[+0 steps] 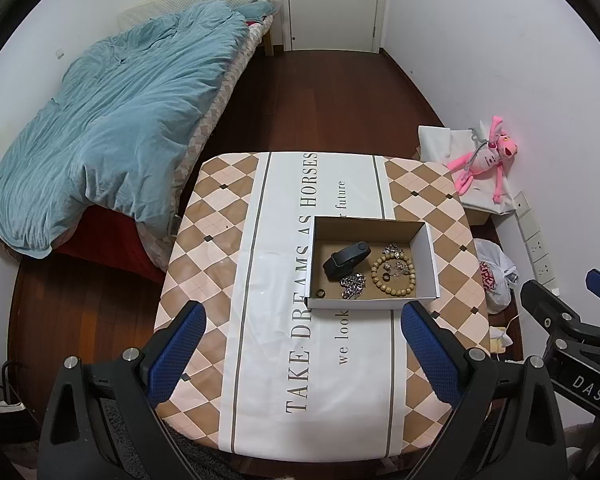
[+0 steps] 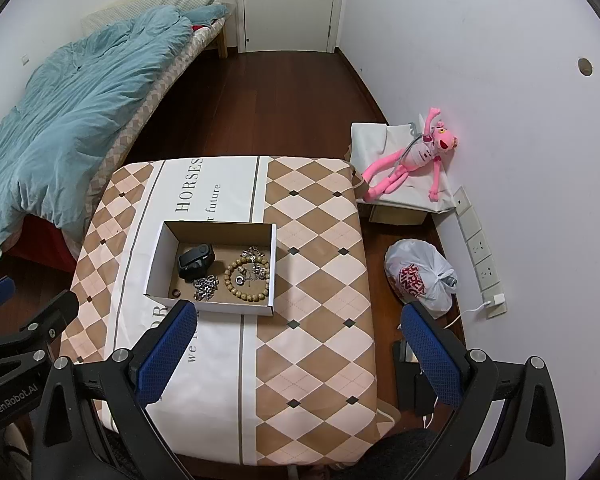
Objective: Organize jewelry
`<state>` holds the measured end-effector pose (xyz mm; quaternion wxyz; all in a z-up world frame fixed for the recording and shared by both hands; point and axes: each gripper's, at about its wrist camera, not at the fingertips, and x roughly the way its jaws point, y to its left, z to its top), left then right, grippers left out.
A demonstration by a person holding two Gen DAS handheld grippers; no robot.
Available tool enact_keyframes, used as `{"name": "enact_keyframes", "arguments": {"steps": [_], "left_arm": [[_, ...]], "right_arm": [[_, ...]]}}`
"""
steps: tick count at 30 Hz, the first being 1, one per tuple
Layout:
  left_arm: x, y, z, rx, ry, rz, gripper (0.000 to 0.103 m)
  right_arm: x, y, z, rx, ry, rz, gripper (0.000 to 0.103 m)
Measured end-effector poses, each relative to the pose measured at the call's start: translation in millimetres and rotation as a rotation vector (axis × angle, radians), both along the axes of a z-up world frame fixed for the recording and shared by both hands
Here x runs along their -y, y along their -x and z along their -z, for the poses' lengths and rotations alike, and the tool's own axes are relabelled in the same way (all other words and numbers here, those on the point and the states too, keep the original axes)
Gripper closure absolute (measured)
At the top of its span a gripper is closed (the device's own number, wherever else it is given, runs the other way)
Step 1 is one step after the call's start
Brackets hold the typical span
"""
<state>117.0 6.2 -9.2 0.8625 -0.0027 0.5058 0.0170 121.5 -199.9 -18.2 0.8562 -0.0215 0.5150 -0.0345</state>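
A shallow white cardboard box (image 1: 431,256) (image 2: 158,258) stands on the table. In it lie a black watch band (image 1: 346,261) (image 2: 196,263), a wooden bead bracelet (image 1: 392,274) (image 2: 247,276), a silver chain heap (image 1: 353,285) (image 2: 205,288), a small dark ring (image 1: 320,293) (image 2: 176,292) and small metal pieces (image 1: 393,250) (image 2: 255,251). My left gripper (image 1: 304,354) hovers open just short of the box's near edge, holding nothing. My right gripper (image 2: 296,354) is open and empty too, near the box's right front corner. Each gripper shows at the other view's edge.
The table carries a chequered cloth (image 1: 216,216) (image 2: 320,240) with printed lettering. A bed with a blue duvet (image 1: 120,128) (image 2: 68,120) lies left. A pink plush toy (image 2: 412,156), a plastic bag (image 2: 420,276) and a power strip (image 2: 480,252) sit along the right wall.
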Motion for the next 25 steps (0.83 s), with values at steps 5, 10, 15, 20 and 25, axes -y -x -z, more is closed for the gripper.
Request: {"name": "enact_keyframes", "arguments": {"steps": [5,10,15,20,25], "left_arm": [[0.0,0.0,0.6,-0.001,-0.001,0.001,0.003],[0.0,0.1,1.0,0.001,0.000,0.001,0.003],[0.3,0.4,-0.6,-0.002,0.000,0.001,0.003],[0.1,0.4,-1.7,-0.001,0.001,-0.001,0.003],[-0.1,2.1,-3.5,0.009,0.003,0.000,0.003]], "right_arm": [[-0.3,-0.5,-1.8,0.000,-0.001,-0.001,0.000],[-0.7,-0.4,-2.2,0.001,0.001,-0.002,0.000],[-0.9,-0.2,-1.9,0.000,0.000,-0.001,0.000],[-1.6,0.1,-2.1,0.000,0.002,0.001,0.000],[-1.4,0.1,-3.4,0.001,0.001,0.000,0.000]]}}
